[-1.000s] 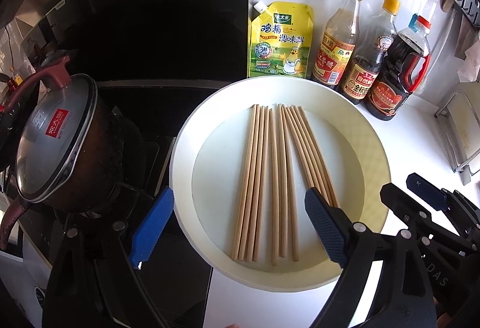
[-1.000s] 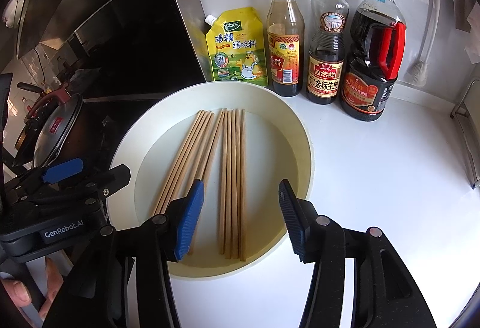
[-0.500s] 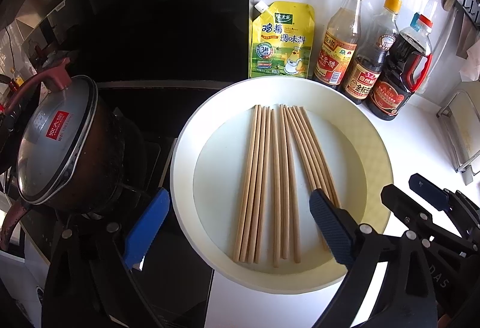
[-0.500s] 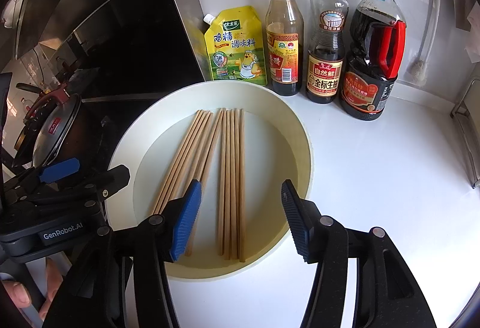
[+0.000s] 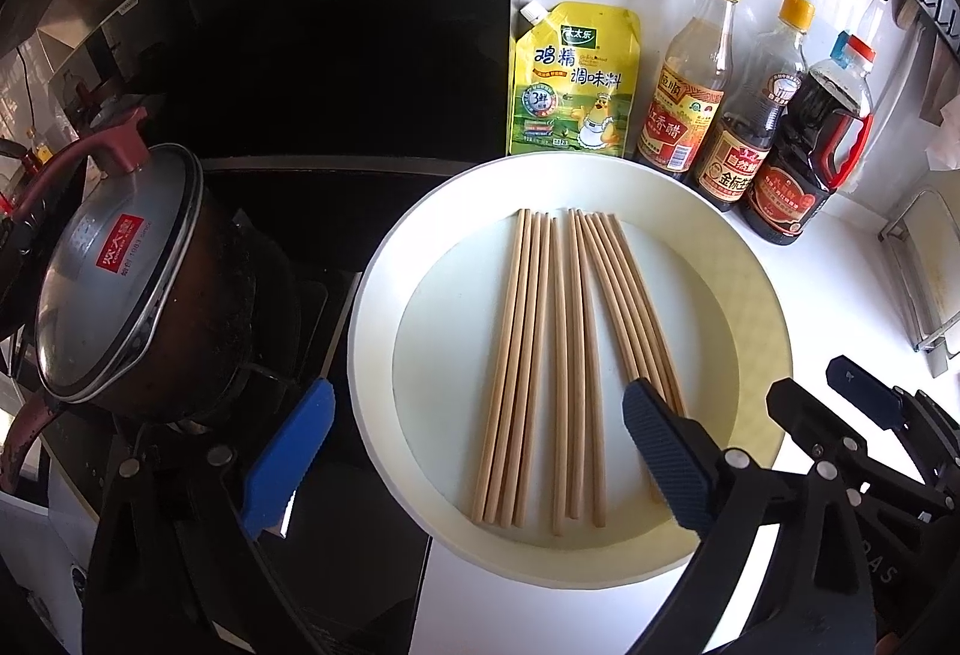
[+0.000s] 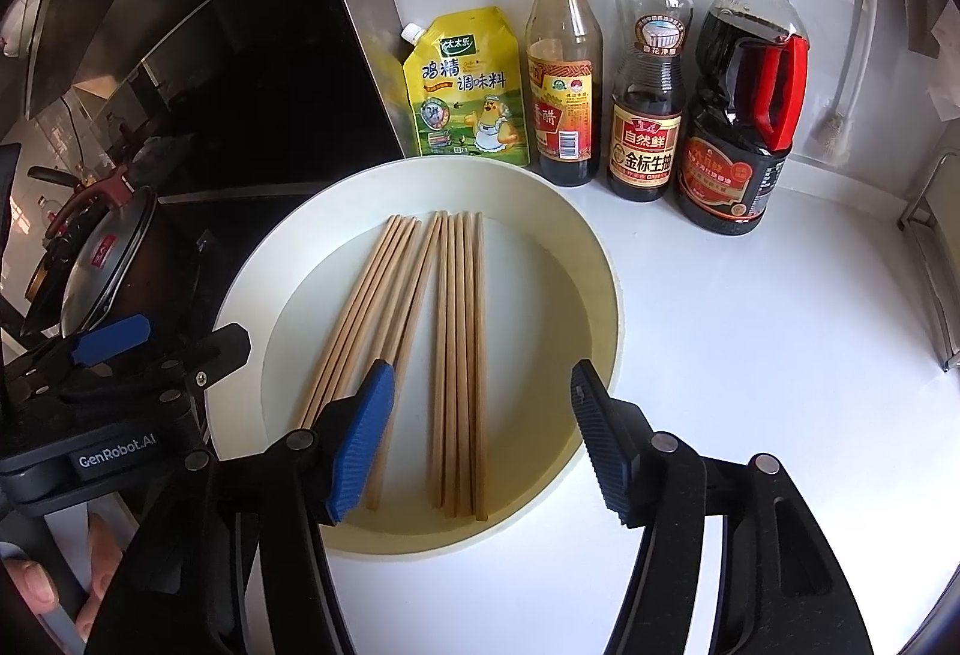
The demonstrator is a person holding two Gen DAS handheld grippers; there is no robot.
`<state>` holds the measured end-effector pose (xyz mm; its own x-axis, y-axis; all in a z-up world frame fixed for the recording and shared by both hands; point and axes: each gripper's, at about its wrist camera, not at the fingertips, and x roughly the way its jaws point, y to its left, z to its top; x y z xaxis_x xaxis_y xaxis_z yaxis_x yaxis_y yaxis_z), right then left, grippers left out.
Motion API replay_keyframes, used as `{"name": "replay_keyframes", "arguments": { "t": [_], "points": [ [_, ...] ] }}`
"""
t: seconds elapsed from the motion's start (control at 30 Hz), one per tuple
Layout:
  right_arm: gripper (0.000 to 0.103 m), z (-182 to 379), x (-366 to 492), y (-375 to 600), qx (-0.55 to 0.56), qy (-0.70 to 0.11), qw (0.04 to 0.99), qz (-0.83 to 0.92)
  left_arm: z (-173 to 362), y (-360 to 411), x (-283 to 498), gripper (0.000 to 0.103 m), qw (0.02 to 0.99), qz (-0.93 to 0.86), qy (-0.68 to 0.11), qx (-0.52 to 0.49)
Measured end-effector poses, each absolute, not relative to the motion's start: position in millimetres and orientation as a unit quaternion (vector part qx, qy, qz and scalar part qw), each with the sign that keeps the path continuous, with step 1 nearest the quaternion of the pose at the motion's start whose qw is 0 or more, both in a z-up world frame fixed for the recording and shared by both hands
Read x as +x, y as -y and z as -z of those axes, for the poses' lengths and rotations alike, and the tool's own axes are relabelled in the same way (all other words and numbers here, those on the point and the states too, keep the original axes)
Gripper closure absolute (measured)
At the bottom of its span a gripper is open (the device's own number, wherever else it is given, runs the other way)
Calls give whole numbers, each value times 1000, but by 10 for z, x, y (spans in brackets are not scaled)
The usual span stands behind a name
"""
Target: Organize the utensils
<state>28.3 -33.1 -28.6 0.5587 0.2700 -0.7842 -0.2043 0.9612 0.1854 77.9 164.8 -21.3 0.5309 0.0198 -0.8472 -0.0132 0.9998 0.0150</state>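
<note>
**Loose chopsticks wait in the plate**

The chopsticks [image 6: 420,349] lie side by side mid-plate [image 6: 600,295], near the counter's stove edge. They look light, stiff and slippery: pinch across the near ends. Left gripper [image 5: 474,466] and right gripper [image 6: 480,439] have just been opening, both empty.

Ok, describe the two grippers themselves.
The left gripper and the right gripper look alike: black plastic frames with silver rivets, each with one bright-blue ribbed pad and one dark-navy one. The left gripper's body, in the right view, bears white "GenRobot.AI" lettering.
</note>
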Motion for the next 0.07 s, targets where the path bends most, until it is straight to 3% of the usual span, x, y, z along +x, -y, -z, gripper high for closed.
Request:
{"name": "replay_keyframes", "arguments": {
  "t": [0.07],
  "points": [
    [44, 286, 282, 332, 37, -450, 882, -135, 210, -1646, 777, 8, 875, -9, -485, 3]
  ]
}}
